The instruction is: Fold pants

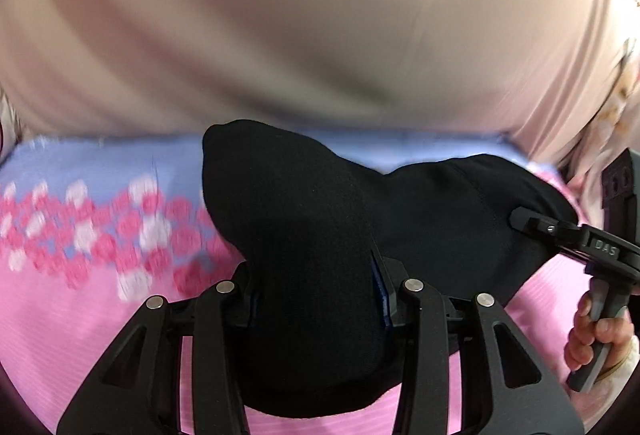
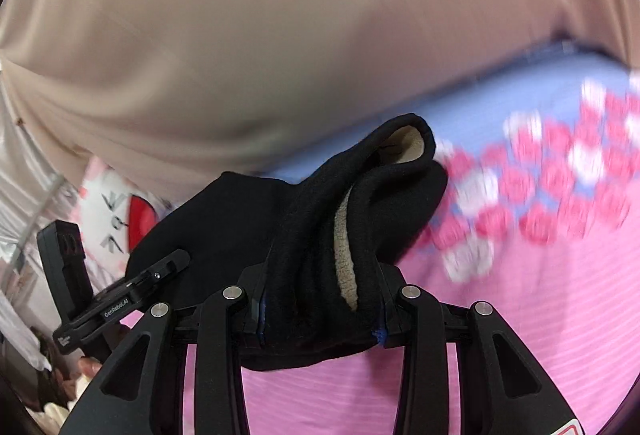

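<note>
The black pants [image 1: 296, 227] have a cream fleece lining [image 2: 344, 255] that shows at a folded edge. My left gripper [image 1: 316, 299] is shut on a thick bunch of the black cloth, held above the pink bedsheet. My right gripper [image 2: 320, 311] is shut on another bunch of the same pants. The cloth hangs between the two grippers. The right gripper shows in the left wrist view [image 1: 520, 219], gripping the cloth's far end. The left gripper shows in the right wrist view [image 2: 176, 263], likewise on the cloth. The fingertips are hidden by cloth.
A bedsheet, pink [image 1: 80, 335] with a blue band and pink and white flowers [image 2: 560, 171], lies below. A beige curtain or cloth [image 1: 280, 15] fills the background. A white cushion with a red patch [image 2: 120, 211] sits at the left.
</note>
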{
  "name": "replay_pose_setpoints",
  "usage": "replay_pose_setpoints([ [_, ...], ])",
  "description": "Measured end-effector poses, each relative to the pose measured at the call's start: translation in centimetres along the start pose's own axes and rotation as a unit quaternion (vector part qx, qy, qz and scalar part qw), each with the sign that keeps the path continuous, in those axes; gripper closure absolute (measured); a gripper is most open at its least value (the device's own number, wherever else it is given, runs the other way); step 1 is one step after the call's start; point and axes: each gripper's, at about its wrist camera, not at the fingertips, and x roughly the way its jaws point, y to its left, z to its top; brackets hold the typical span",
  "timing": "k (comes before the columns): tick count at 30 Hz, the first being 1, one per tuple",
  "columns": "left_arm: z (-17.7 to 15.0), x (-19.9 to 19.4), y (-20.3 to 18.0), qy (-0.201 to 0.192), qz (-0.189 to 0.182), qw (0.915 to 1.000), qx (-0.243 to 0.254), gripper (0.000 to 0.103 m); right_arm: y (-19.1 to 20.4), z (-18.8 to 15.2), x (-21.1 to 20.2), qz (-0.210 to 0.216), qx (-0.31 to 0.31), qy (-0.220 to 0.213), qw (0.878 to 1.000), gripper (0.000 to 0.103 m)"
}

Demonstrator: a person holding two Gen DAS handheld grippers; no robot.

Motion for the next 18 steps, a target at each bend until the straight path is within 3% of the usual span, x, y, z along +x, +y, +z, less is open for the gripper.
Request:
replay_pose_setpoints([
  [2, -1.0, 0.4, 0.3, -0.002, 0.008, 1.0, 0.003, 0.054, -0.3, -0.4, 0.1, -0.001, 0.006, 0.004, 1.0, 0.057],
  [4, -1.5, 0.4, 0.4, 0.001, 0.031, 0.9995, 0.008, 0.038, -0.8, -0.8, 0.3, -0.012, 0.017, 0.027, 0.999, 0.043],
  [5, -1.6, 0.5, 0.6, 0.008, 0.047, 0.9989, 0.006, 0.024, -1.3, -1.1, 0.3, -0.019, 0.028, 0.042, 0.999, 0.041],
  [7, -1.9, -0.3, 1.8, 0.022, 0.083, 0.9963, -0.004, 0.024, -2.1, -1.6, -1.2, -0.032, 0.057, 0.049, 0.997, 0.04],
  [10, -1.5, -4.6, 3.8, 0.025, 0.155, 0.9873, -0.021, 0.021, -0.8, -1.8, -6.8, -0.073, 0.051, -0.015, 0.996, 0.039],
  [12, -0.3, -7.4, 4.6, 0.012, 0.154, 0.9873, -0.038, 0.021, 2.7, -0.7, -9.5, -0.096, -0.01, -0.047, 0.994, 0.056],
  [13, 1.0, -8.8, 4.7, 0.0, 0.131, 0.9902, -0.05, 0.021, 4.3, 0.0, -9.8, -0.096, -0.029, -0.046, 0.994, 0.079],
  [14, 1.8, -9.4, 4.3, -0.007, 0.114, 0.9919, -0.056, 0.021, 5.8, 0.8, -9.6, -0.091, -0.044, -0.044, 0.994, 0.088],
  [16, 3.8, -9.2, 2.6, -0.021, 0.088, 0.9944, -0.054, 0.021, 8.5, 2.3, -7.6, -0.069, -0.076, -0.036, 0.994, 0.089],
  [18, 5.0, -7.3, 0.8, -0.02, 0.093, 0.9947, -0.04, 0.02, 9.3, 3.3, -4.4, -0.086, -0.099, -0.023, 0.991, 0.09],
])
